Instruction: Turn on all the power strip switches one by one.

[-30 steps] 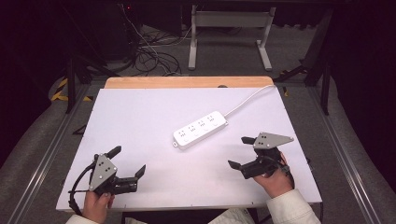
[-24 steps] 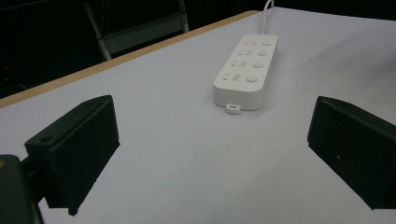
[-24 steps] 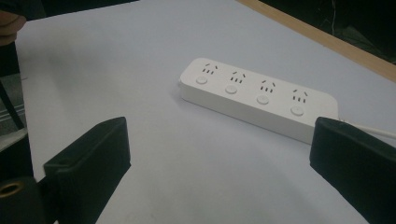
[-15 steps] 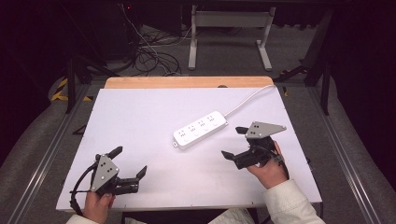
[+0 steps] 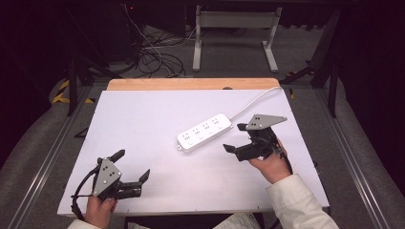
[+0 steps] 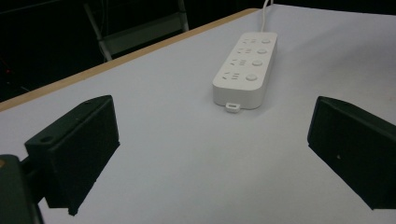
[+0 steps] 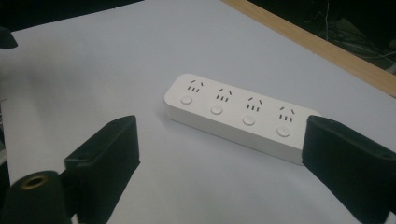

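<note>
A white power strip [image 5: 204,132] with several sockets and buttons lies slantwise on the white tabletop [image 5: 143,119]. Its white cord [image 5: 253,101] runs off to the far right. My right gripper [image 5: 235,137] hovers just right of the strip and points at it. Its jaws stand open and have just been closing a little, with nothing between them. In the right gripper view the strip [image 7: 238,114] lies close ahead of the jaws. My left gripper [image 5: 131,164] rests open near the front left edge. The strip [image 6: 245,70] lies well ahead of it.
A wooden strip [image 5: 191,84] borders the table's far edge. Beyond it, loose cables [image 5: 157,59] and a metal stand [image 5: 234,28] sit on the dark floor. Metal rails [image 5: 57,143] run along both sides of the table.
My right gripper has moved left and risen a little, closer to the power strip. The left gripper and the strip have stayed in place.
</note>
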`<state>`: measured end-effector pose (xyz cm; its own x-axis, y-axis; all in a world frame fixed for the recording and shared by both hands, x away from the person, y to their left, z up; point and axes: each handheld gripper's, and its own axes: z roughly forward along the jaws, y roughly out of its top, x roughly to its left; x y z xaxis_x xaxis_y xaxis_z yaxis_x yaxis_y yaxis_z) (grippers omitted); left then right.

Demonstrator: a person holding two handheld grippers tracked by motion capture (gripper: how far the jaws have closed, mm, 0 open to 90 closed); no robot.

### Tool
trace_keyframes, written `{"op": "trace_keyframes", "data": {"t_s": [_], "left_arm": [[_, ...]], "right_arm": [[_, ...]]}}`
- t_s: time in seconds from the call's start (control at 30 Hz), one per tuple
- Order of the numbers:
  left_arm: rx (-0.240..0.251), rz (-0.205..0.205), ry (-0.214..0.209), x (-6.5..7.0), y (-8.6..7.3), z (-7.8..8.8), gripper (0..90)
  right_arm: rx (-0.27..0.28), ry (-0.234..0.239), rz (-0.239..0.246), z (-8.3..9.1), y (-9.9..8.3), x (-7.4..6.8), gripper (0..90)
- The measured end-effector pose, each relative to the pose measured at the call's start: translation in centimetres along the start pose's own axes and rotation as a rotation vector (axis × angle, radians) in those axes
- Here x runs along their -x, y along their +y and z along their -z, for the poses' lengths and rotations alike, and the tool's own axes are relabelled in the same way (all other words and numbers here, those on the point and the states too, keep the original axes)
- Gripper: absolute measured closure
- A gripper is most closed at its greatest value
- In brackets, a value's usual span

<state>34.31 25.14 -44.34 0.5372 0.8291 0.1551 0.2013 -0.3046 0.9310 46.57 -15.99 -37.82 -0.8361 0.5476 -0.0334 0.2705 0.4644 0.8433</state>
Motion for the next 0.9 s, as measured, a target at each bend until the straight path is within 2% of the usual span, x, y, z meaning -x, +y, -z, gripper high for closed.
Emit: {"op": "trace_keyframes", "data": {"t_s": [0.17,0.23,0.27,0.43,0.47,0.5,0.57,0.63,0.77,0.9], "left_arm": [[0.001,0.000,0.000,-0.1,0.0,0.0,2.6],[0.001,0.001,0.000,-0.1,0.0,0.0,2.6],[0.000,-0.004,0.002,-0.1,0.0,0.0,2.6],[0.002,-0.004,0.003,-0.1,0.0,0.0,2.6],[0.001,-0.003,0.003,-0.1,0.0,0.0,2.6],[0.001,-0.008,0.005,-0.1,0.0,0.0,2.6],[0.002,-0.002,0.003,-0.1,0.0,0.0,2.6],[0.000,-0.001,0.000,-0.1,0.0,0.0,2.6],[-0.003,-0.017,0.007,-0.1,0.0,0.0,3.2],[0.000,-0.008,0.006,0.0,0.0,0.0,3.1]], "right_arm": [[-0.027,-0.025,-0.032,-0.9,0.9,0.9,33.7],[-0.032,-0.039,-0.036,-1.2,1.0,1.0,36.9],[-0.037,-0.068,-0.046,-1.8,1.2,1.4,43.2],[-0.052,-0.091,-0.083,-3.3,1.7,2.4,63.5],[-0.052,-0.091,-0.083,-3.3,1.7,2.4,63.5],[-0.061,-0.091,-0.079,-3.8,1.9,2.8,77.7],[-0.060,-0.089,-0.062,-4.3,2.0,3.2,89.2],[-0.059,-0.093,-0.057,-4.5,2.0,3.4,90.0],[-0.097,-0.079,-0.069,-5.9,2.0,4.5,90.0],[-0.112,-0.081,-0.080,-6.9,1.9,5.0,90.0]]}}
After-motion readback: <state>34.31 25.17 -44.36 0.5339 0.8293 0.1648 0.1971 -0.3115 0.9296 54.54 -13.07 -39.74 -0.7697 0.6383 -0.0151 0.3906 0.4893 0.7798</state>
